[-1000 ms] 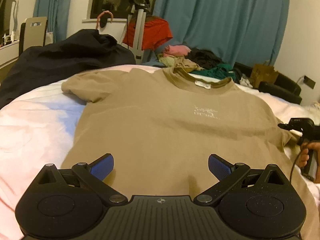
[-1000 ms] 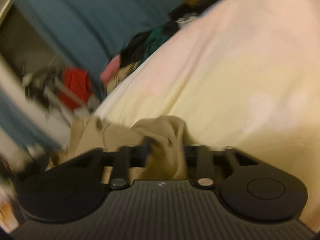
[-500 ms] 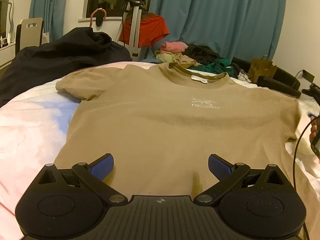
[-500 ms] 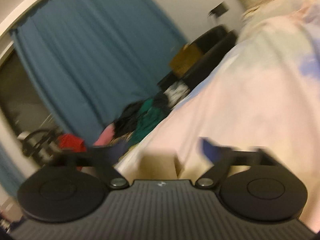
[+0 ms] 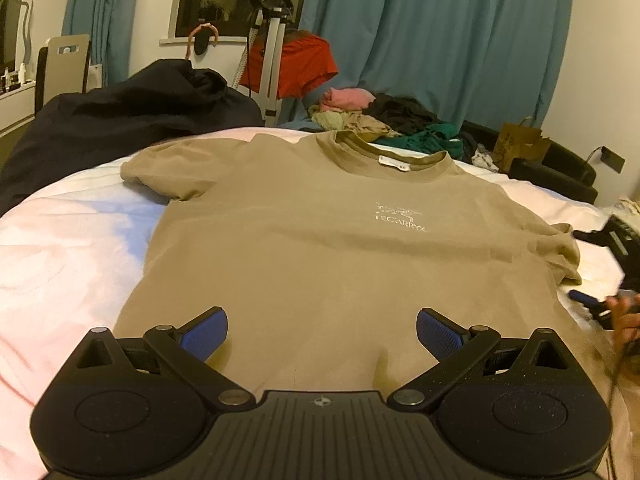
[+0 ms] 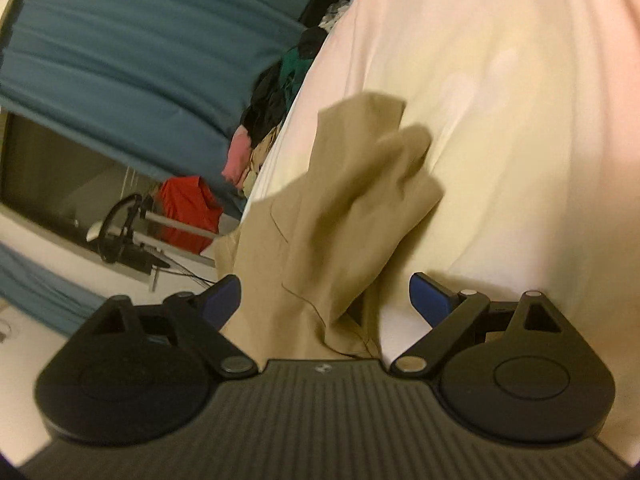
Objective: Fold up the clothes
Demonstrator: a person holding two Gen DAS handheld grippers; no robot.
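Observation:
A tan T-shirt (image 5: 320,248) lies flat, front up, on the bed (image 5: 72,240), collar away from me. My left gripper (image 5: 322,330) is open and empty, hovering over the shirt's bottom hem. My right gripper (image 6: 324,300) is open, tilted, just above the shirt's rumpled right sleeve (image 6: 360,184); the cloth lies between the jaws but is not pinched. The right gripper also shows at the right edge of the left wrist view (image 5: 608,276), beside the sleeve.
A dark garment (image 5: 120,120) lies heaped on the bed's far left. A pile of clothes (image 5: 380,116) sits behind the collar. A stand with a red garment (image 5: 296,64) and teal curtains (image 5: 440,40) are behind. A black armchair (image 5: 556,172) is at far right.
My right gripper opened and let go of the right sleeve, then swung back over it. The sleeve now lies spread out to the right. My left gripper rose slightly, still open.

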